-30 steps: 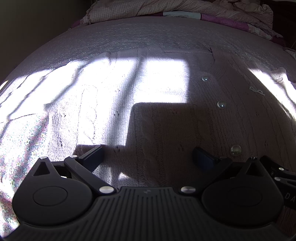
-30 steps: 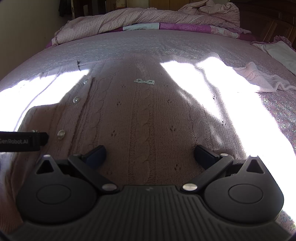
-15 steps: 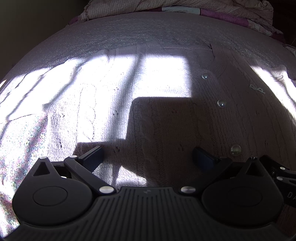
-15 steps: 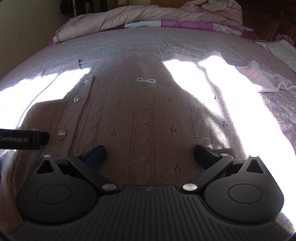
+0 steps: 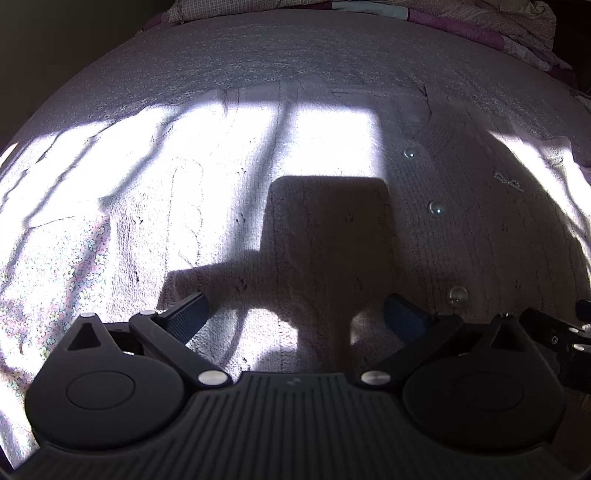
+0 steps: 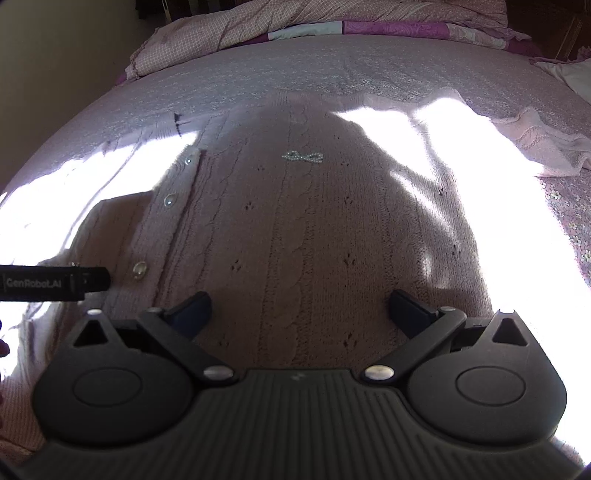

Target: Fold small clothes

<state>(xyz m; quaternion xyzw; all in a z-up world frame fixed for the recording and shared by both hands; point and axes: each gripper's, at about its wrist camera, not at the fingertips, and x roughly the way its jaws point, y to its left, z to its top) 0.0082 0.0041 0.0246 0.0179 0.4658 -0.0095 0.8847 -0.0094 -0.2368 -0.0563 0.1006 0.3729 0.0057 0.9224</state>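
— Where does the cardigan (image 6: pixel 295 229) lie?

— Spread flat and face up on the bed (image 6: pixel 332 74), buttoned. Its long axis runs straight away from both grippers, hem at the near edge of the bed, neckline toward the rumpled quilt (image 6: pixel 332 26) at the far edge. The button placket (image 6: pixel 162 229) follows that same line.

— And the grippers?

— The right gripper (image 6: pixel 299 306) hangs over the near part of the right front panel, its fingers spread wide with only knit between them, holding nothing. The left gripper (image 5: pixel 295 314) sits over the left panel in the same way, fingers wide apart and empty. The two are side by side; in the right view, part of the left one pokes in from the left edge just beside the lowest button (image 6: pixel 139 269).

— So which side belongs to which hand?

— The placket splits it. From the left gripper the buttons (image 5: pixel 436 207) lie to the right, and the left side seam and the flowered sheet (image 5: pixel 55 288) lie to the left. From the right gripper the placket is to the left and the pearl bow (image 6: pixel 303 157) is ahead, with the right sleeve (image 6: pixel 546 147) trailing toward the far right.

— What does the coming move turn on?

— Probably a lengthwise fold: each outer edge is nearer its own gripper, so each would likely carry its side inward toward the placket.
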